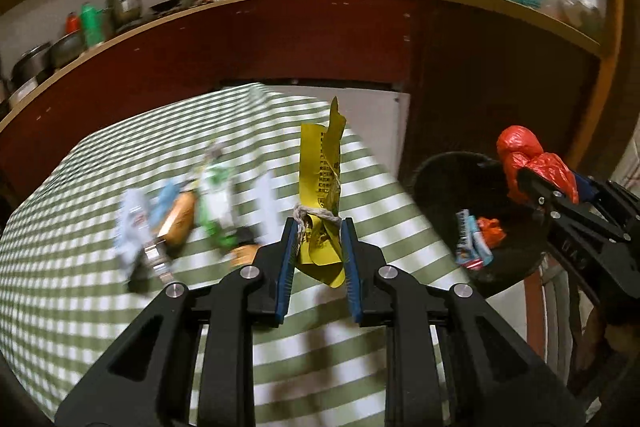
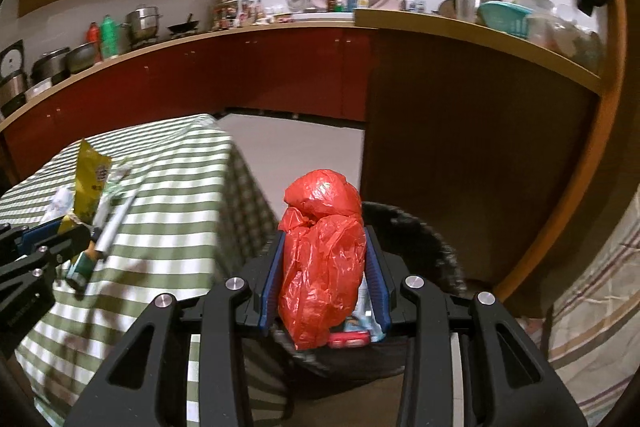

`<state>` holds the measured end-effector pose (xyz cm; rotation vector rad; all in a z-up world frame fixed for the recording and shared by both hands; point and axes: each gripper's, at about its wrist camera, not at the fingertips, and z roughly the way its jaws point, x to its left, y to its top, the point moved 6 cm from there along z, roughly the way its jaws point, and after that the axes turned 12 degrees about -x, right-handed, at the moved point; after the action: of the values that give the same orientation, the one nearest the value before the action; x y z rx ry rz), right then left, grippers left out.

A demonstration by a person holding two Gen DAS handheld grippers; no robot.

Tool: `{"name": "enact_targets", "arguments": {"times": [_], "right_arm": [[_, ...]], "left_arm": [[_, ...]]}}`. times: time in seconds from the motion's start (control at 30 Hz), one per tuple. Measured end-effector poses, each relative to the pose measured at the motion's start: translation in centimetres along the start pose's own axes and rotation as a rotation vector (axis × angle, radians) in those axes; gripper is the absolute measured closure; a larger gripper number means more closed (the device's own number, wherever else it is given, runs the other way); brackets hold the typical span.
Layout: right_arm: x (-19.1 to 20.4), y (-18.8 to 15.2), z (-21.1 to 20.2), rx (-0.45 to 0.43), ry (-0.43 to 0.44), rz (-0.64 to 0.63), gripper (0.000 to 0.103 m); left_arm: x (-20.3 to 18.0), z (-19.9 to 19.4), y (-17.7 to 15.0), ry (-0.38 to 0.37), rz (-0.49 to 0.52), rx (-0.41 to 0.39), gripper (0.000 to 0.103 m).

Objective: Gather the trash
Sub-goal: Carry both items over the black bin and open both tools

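My right claw pinches a red bag above the bin; my left claw pinches a yellow wrapper over the bench. Some trash lies in the bin; several wrappers are left on the bench.

We saw that each tool, left and right, was built of matte black linkage arms with cut-out slots. Round silver pivot screws joined them, and ribbed blue pads lined the fingers.
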<state>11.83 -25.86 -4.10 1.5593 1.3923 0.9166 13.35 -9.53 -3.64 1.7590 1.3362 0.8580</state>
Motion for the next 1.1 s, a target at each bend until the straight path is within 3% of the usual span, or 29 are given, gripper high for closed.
{"name": "enact_targets", "arguments": {"times": [0.37, 0.87, 0.93, 0.97, 1.1], "right_arm": [[-3.9, -0.4, 1.2, 0.006, -0.058, 0.014, 0.065], [-6.6, -1.2, 3.5, 0.022, -0.062, 0.053, 0.063], [-6.8, -1.2, 3.7, 0.025, -0.058, 0.057, 0.062], [-6.9, -1.3, 3.8, 0.025, -0.058, 0.056, 0.061], [-7.5, -1.3, 4.0, 0.024, -0.064, 0.069, 0.060]], "left_arm": [[-7.2, 4.8, 0.6, -0.067, 0.074, 0.039, 0.081], [-11.3, 8.5, 1.0, -0.067, 0.106, 0.098, 0.081], [-11.2, 8.7, 1.1, -0.062, 0.101, 0.102, 0.069], [-11.3, 8.9, 1.1, -0.061, 0.099, 0.101, 0.056], [-11.3, 9.1, 1.1, -0.056, 0.097, 0.104, 0.054]]}}
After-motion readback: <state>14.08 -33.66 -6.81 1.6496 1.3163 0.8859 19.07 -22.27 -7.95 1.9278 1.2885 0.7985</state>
